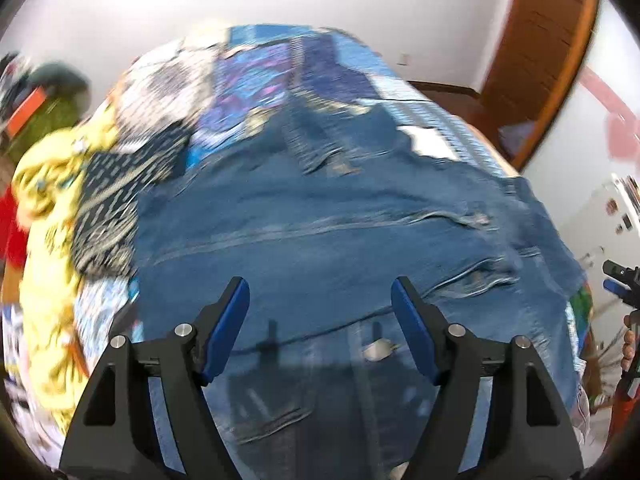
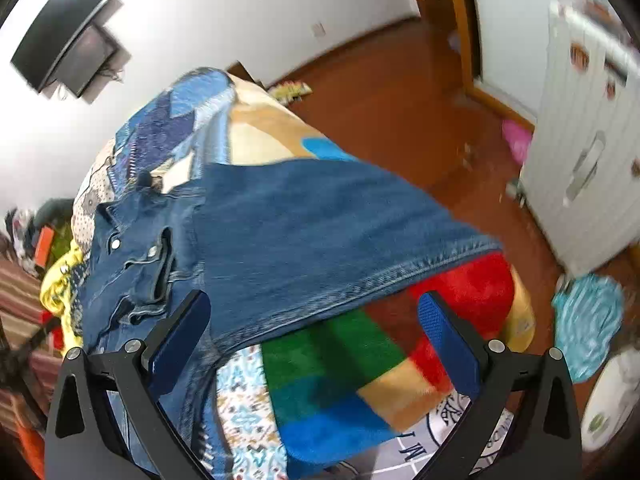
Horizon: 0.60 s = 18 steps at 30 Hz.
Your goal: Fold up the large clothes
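Note:
A large blue denim garment (image 1: 320, 224) lies spread over a bed covered in patchwork and colourful blankets. It also shows in the right wrist view (image 2: 312, 232), its stitched hem hanging over a rainbow fleece blanket (image 2: 360, 364). My left gripper (image 1: 320, 292) is open and empty, just above the denim near its waistband. My right gripper (image 2: 314, 308) is open and empty, held over the hem at the bed's edge. The right gripper also shows in the left wrist view (image 1: 620, 280) at the far right.
A yellow patterned garment (image 1: 44, 240) and a dark dotted cloth (image 1: 116, 200) lie in a pile left of the denim. A wooden door frame (image 1: 540, 52), white cabinet (image 2: 580, 160) and a teal cloth on the floor (image 2: 588, 320) stand to the right.

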### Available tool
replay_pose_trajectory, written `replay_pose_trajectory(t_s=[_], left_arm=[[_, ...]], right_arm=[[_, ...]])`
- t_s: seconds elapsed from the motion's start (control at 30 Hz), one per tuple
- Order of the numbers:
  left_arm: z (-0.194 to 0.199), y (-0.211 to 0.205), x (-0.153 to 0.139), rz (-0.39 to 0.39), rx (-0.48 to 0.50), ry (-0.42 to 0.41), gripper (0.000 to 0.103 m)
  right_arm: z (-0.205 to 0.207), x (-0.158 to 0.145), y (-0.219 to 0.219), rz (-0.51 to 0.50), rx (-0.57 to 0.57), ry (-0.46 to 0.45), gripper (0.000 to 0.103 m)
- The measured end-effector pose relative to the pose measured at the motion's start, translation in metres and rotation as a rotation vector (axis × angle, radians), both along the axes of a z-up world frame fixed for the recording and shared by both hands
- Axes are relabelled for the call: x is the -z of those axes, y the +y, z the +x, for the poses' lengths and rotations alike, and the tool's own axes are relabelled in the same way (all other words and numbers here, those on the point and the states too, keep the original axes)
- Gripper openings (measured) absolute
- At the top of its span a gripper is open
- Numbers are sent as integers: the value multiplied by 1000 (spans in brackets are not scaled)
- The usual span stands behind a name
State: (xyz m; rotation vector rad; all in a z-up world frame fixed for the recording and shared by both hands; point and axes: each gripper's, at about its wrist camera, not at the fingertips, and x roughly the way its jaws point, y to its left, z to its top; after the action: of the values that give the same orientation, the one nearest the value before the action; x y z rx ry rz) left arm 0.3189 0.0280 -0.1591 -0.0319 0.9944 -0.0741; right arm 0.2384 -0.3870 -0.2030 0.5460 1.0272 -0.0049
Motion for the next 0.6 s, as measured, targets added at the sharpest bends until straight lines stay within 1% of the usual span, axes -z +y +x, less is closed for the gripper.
replay_pose_trajectory(t_s=[0.1, 0.17, 0.2, 0.33, 0.37, 0.4, 0.43, 0.5, 0.53, 0.6], left_arm=[[-9, 26, 14, -29, -72, 31, 73], [-17, 41, 21, -47, -115, 49, 73], [-18, 45, 26, -56, -134, 58, 73], [-28, 61, 37, -120, -196, 79, 73], [-29, 63, 38, -133, -205, 82, 73], [-29, 65, 40, -149, -217, 87, 73], [-30, 66, 42, -156, -223, 89, 73], [-32, 65, 43, -158, -230, 90, 73], [-33, 64, 44, -156, -231, 92, 73], [-36, 63, 43, -157, -239, 92, 73]], right_arm=[[10, 29, -15, 89, 25, 58, 103], [13, 43, -22, 154, 49, 87, 98], [14, 48, -25, 180, 60, 91, 98], [18, 51, -36, 235, 91, 37, 98], [20, 53, -38, 241, 97, 31, 95], [23, 57, -41, 244, 115, 31, 87], [25, 60, -43, 243, 127, 34, 83], [30, 67, -48, 245, 165, 40, 66], [32, 70, -51, 244, 188, 40, 61], [36, 73, -54, 217, 235, 35, 38]])
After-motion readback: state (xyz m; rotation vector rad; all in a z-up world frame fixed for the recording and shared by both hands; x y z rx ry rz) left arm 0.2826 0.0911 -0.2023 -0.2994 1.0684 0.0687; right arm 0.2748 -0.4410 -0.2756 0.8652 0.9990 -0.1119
